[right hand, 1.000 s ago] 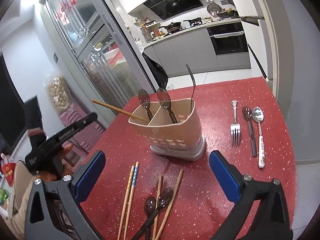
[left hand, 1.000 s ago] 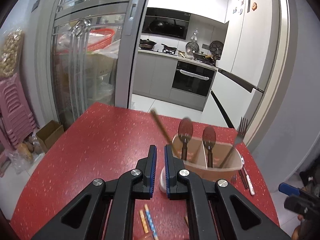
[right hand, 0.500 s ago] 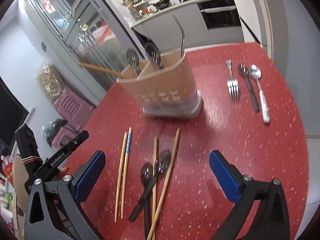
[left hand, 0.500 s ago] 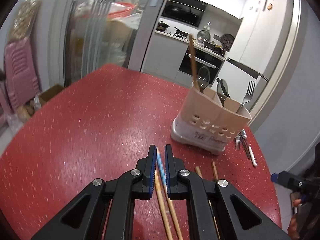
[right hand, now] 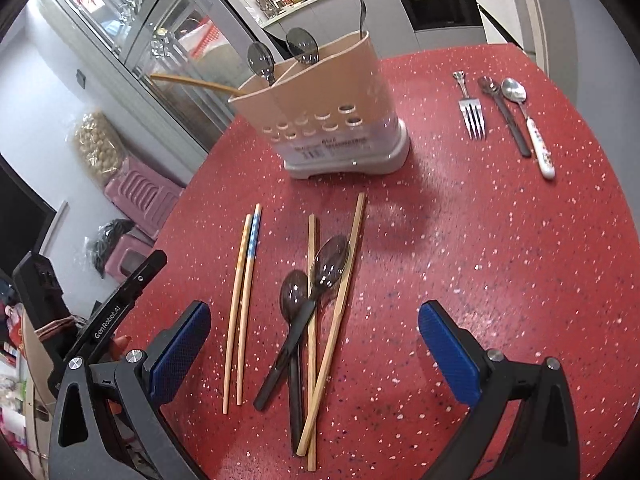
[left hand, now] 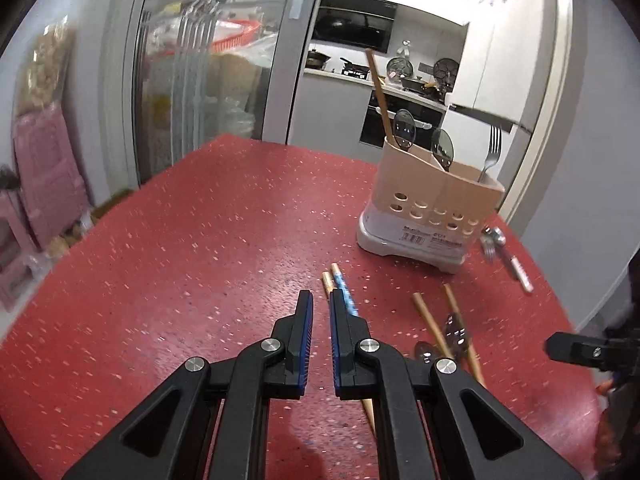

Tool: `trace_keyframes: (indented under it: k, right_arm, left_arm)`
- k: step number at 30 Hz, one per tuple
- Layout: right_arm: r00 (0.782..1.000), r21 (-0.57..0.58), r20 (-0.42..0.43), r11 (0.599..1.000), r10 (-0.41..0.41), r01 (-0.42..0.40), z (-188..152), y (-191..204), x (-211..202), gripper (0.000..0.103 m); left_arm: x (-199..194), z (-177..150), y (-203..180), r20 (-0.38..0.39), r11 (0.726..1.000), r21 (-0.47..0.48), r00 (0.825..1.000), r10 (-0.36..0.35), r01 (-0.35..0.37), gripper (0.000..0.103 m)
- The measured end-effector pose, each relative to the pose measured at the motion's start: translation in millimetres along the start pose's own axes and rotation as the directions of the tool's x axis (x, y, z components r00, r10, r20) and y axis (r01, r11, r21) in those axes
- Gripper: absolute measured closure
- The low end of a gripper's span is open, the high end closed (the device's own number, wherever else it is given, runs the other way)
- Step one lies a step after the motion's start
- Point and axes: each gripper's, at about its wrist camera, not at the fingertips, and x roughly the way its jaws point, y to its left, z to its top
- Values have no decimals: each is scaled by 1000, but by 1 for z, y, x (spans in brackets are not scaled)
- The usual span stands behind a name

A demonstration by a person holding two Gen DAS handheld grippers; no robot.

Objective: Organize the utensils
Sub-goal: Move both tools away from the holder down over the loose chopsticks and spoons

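A beige utensil holder (left hand: 432, 216) (right hand: 332, 120) stands on the red table with one wooden chopstick, two dark spoons and a fork in it. My left gripper (left hand: 320, 300) is shut and empty, low over the table. A patterned chopstick pair (left hand: 340, 284) (right hand: 244, 280) runs under its right finger. My right gripper (right hand: 314, 312) is wide open above two dark spoons (right hand: 328, 264) that lie crossed over plain wooden chopsticks (right hand: 348, 256); it touches neither.
A fork (right hand: 472, 114), a dark spoon (right hand: 504, 116) and a white-handled spoon (right hand: 532, 132) lie side by side right of the holder, near the table's edge. Left of the table are a glass door and pink stools (left hand: 44, 184).
Both grippers have sunk towards the table. The patterned chopsticks, seen between the left fingers half a second ago, now lie beside its right finger. The right view has tipped down onto the loose utensils.
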Motion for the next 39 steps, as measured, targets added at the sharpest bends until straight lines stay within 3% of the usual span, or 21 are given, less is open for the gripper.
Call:
trace_keyframes:
  k: [2, 6, 11, 17, 18, 19, 21, 24, 28, 31, 34, 36, 38, 39]
  right_arm:
    - [1000, -2, -1, 1000, 3, -3, -2, 1, 1, 0]
    - [1000, 1, 0, 1000, 5, -5, -5, 2, 3, 0]
    - [1000, 14, 1, 1000, 5, -5, -10, -2, 3, 0]
    - [1000, 41, 17, 999, -1, 0, -12, -13, -2, 0]
    - [1000, 47, 18, 999, 0, -1, -12, -14, -3, 0]
    - [1000, 51, 18, 999, 1, -2, -12, -15, -3, 0]
    - [1000, 54, 16, 999, 4, -4, -13, -17, -2, 0]
    - [1000, 55, 13, 998, 10, -11, -15, -17, 0, 0]
    - [1000, 58, 7, 998, 14, -15, -14, -18, 3, 0]
    - [1000, 49, -3, 999, -10, 10, -11, -20, 3, 0]
    - [999, 57, -16, 997, -47, 48, -8, -24, 4, 0]
    - [997, 56, -24, 996, -67, 68, -7, -25, 5, 0]
    - [995, 40, -39, 995, -93, 95, -6, -24, 8, 0]
    - [993, 27, -50, 993, -112, 113, -5, -22, 10, 0]
  left_arm:
    - [-3, -1, -10, 7, 997, 70, 999, 33, -33, 70]
    - [-8, -9, -33, 48, 963, 243, 993, 105, -113, 70]
    - [-3, -3, -19, -34, 991, 135, 999, 6, -2, 70]
    - [-12, -6, -17, -13, 991, 121, 999, -47, 48, 69]
    - [-16, -6, -17, 6, 992, 116, 999, -47, 46, 26]
    - [-17, -6, -17, 13, 992, 115, 998, -63, 61, 0]
    - [-16, -6, -17, 24, 981, 110, 986, -164, 161, 0]
    - [-15, -4, -18, 74, 964, 88, 964, -256, 250, 0]
    - [0, 4, -12, 98, 945, 46, 940, -326, 323, 0]
    - [18, 6, -15, 64, 964, 49, 963, -263, 261, 0]
    - [36, 6, -19, 40, 993, 85, 996, -85, 81, 0]
    - [51, 4, -23, 10, 992, 101, 997, 80, -81, 0]
    - [68, 4, -21, -41, 987, 105, 991, 125, -120, 0]
    - [74, 3, -18, -67, 991, 86, 992, 107, -101, 0]
